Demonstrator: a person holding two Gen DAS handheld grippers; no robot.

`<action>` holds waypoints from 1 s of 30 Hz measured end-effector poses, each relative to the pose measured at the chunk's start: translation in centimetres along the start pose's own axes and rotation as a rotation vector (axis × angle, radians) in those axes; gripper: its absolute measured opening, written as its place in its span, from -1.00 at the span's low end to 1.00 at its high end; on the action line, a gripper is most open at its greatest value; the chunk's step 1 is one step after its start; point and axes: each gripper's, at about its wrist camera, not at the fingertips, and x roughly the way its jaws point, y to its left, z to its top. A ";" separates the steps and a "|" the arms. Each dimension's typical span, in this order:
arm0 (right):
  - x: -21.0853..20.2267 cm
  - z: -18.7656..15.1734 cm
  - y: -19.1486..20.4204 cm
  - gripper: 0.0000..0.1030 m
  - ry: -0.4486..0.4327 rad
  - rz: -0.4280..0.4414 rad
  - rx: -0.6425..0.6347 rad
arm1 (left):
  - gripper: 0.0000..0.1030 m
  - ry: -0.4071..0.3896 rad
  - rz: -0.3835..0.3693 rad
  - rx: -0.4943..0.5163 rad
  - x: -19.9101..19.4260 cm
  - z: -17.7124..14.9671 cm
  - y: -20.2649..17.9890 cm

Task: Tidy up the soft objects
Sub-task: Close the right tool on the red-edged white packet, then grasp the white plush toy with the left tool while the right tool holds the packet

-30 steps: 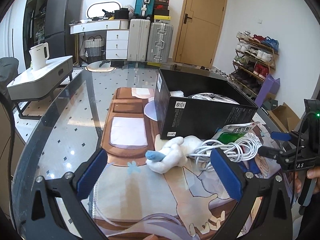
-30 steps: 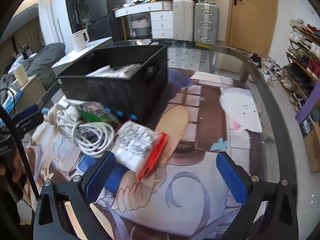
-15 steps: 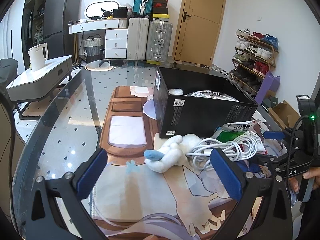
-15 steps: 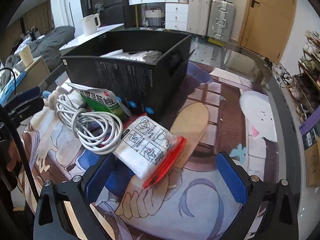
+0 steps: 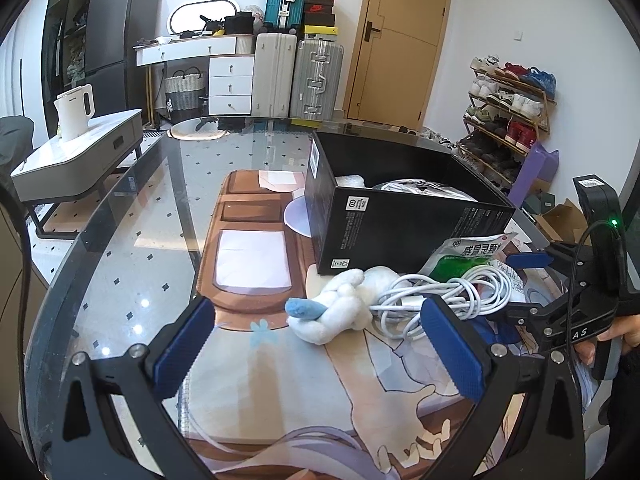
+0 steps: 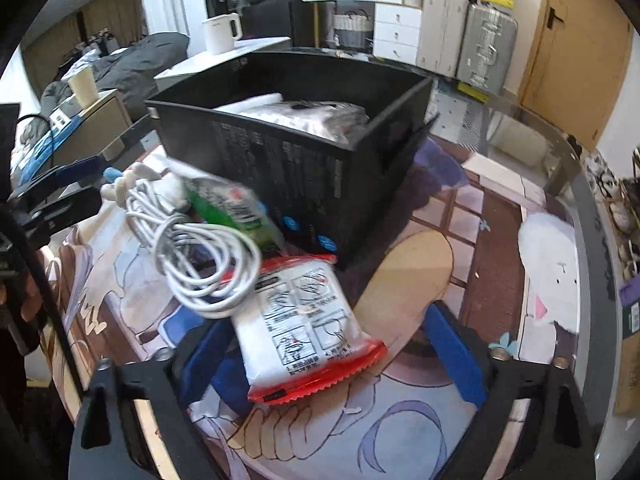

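Note:
A white plush toy [image 5: 340, 304] with a blue tip lies on the printed mat in front of the black box [image 5: 400, 232]. My left gripper [image 5: 318, 348] hovers open just short of it, nothing between its fingers. Beside the plush lie a coiled white cable [image 6: 192, 256] and a green packet [image 6: 228, 208]. A white packet with red edges [image 6: 308, 328] lies between the fingers of my right gripper [image 6: 332, 354]. Its jaws are closing; the right pad still stands apart from the packet. The box [image 6: 280, 168] holds a silvery bag.
The printed mat [image 5: 280, 380] covers the glass table [image 5: 120, 240], whose curved edge runs close on the left. A person's hand [image 5: 616, 336] holds the right gripper at the table's right side. Suitcases, drawers, a shoe rack and a kettle stand beyond.
My right gripper has come lower and nearer over the red-edged packet, rolled a little, and its jaws have narrowed. The left gripper has stayed where it was.

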 end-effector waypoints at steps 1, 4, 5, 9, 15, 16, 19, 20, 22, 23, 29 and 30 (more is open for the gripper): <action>-0.2 0.0 0.1 0.55 -0.005 0.005 -0.003 | 1.00 0.000 -0.002 -0.003 0.0 0.0 0.1; -0.7 -0.3 0.3 0.20 -0.007 0.002 -0.003 | 1.00 -0.001 -0.003 -0.004 0.0 0.0 0.2; -0.7 -0.5 0.5 0.14 -0.010 0.000 -0.001 | 1.00 -0.001 -0.003 -0.004 0.0 0.0 0.2; -1.3 -1.3 0.7 0.10 -0.015 -0.014 0.038 | 1.00 0.001 -0.004 -0.008 0.1 0.0 0.2; -2.4 -3.0 1.2 0.03 -0.043 -0.043 0.116 | 1.00 0.008 -0.004 -0.009 0.1 0.0 0.3; -2.7 -3.3 1.1 0.01 -0.050 -0.042 0.135 | 1.00 0.009 -0.003 -0.009 0.1 0.0 0.3; -3.6 -4.4 1.2 -0.01 -0.070 -0.049 0.175 | 1.00 0.014 -0.003 -0.007 0.1 0.0 0.2; -3.9 -4.6 1.2 -0.04 -0.079 -0.048 0.186 | 1.00 0.016 -0.003 -0.006 0.1 -0.1 0.2; -4.6 -5.0 1.2 -0.06 -0.095 -0.053 0.193 | 1.00 0.019 -0.002 -0.004 0.2 -0.1 0.2; -4.9 -4.9 1.2 -0.06 -0.107 -0.057 0.193 | 1.00 0.021 -0.001 -0.004 0.2 0.0 0.2; -7.0 -5.1 1.1 -0.07 -0.170 -0.051 0.203 | 1.00 0.030 0.001 -0.005 0.3 0.0 0.2; -7.1 -5.2 1.1 -0.07 -0.175 -0.047 0.205 | 1.00 0.032 0.000 -0.006 0.3 0.0 0.2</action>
